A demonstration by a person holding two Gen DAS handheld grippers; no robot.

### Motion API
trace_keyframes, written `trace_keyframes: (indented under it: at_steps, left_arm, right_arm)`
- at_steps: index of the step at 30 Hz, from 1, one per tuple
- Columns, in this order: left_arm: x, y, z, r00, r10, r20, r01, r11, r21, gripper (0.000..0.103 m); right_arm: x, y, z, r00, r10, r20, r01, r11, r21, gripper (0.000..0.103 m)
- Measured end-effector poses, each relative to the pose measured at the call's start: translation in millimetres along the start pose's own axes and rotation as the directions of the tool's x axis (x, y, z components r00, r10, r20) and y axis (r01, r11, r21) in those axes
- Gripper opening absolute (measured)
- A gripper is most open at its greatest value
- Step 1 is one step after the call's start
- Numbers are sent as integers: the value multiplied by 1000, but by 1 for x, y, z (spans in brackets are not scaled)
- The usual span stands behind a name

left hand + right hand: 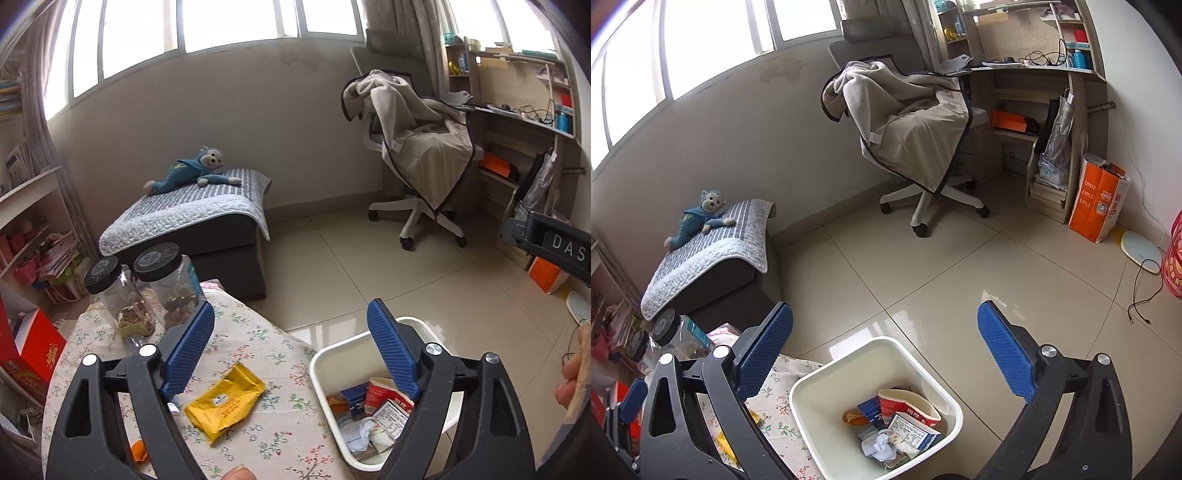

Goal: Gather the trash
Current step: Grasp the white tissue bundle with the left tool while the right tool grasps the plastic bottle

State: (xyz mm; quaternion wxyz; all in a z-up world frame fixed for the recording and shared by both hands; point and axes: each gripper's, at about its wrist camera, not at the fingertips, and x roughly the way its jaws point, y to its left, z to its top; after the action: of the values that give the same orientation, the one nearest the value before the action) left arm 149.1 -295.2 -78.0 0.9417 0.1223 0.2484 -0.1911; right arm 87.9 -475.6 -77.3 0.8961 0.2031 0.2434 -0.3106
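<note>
My left gripper (291, 321) stands open above the gap between the floral-cloth table (273, 435) and a white trash bin (325, 354), with nothing between its blue pads. A crumpled yellow wrapper (225, 400) lies on the cloth below the left finger, and a small orange scrap (139, 452) sits near the table's front. The bin (809, 391) holds a red paper cup (908, 406), a blue packet (870, 408), a printed carton and crumpled paper. My right gripper (884, 328) hangs open over the bin, holding nothing.
Two clear jars with black lids (157, 258) stand at the table's far edge. A grey ottoman with a blue plush monkey (192, 171) sits behind. An office chair draped with a blanket (912, 122), a desk, an orange bag (1097, 199) and a floor cable (1141, 291) lie beyond.
</note>
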Motion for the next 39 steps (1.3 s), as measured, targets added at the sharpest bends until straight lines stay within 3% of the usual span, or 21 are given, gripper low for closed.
trace_keyframes:
  at_steps: [7,12,14,19,22,24,26,29,33,35,37,39]
  left_arm:
    - [5,62,-11,992,127,-22,-127,992,-1,94]
    - [26,117,-36,974,197,-115,-199,980,-7,94]
    - [39,144,-48,958,223,-183,-229,973,-17,94]
    - [69,212,-84,885,322,-338,-349,937,-20,94]
    - [90,256,-108,845,262,-467,-357,925,-126,94]
    - [103,281,-125,814,203,-544,-372,901,-222,94]
    - [116,302,-142,782,159,-603,-405,864,-298,94]
    - [129,328,-165,757,75,-650,-444,788,-427,94]
    - [144,347,-192,754,-108,-648,-442,647,-621,94]
    - [151,352,-199,754,-160,-637,-438,599,-670,93]
    - [155,353,-197,758,-153,-633,-433,607,-666,91]
    - [157,352,-192,772,-137,-621,-413,634,-654,76]
  right_arm:
    - [-8,73,-22,999,-9,48,18,980,-197,96]
    - [-2,123,-43,996,82,-41,-91,953,-290,96]
    - [4,141,-52,988,115,-98,-141,940,-310,96]
    - [9,188,-78,980,126,-151,-178,894,-411,96]
    - [12,211,-91,976,125,-180,-195,868,-457,96]
    - [15,223,-99,971,123,-204,-208,853,-479,96]
    - [19,235,-107,969,113,-222,-213,836,-505,96]
    - [25,250,-118,966,99,-237,-216,811,-544,96]
    - [38,268,-132,967,71,-245,-205,790,-577,96]
    - [48,274,-139,955,69,-288,-228,790,-569,96]
    - [59,281,-147,934,74,-350,-269,791,-549,96]
    - [69,288,-157,918,81,-389,-299,787,-540,96]
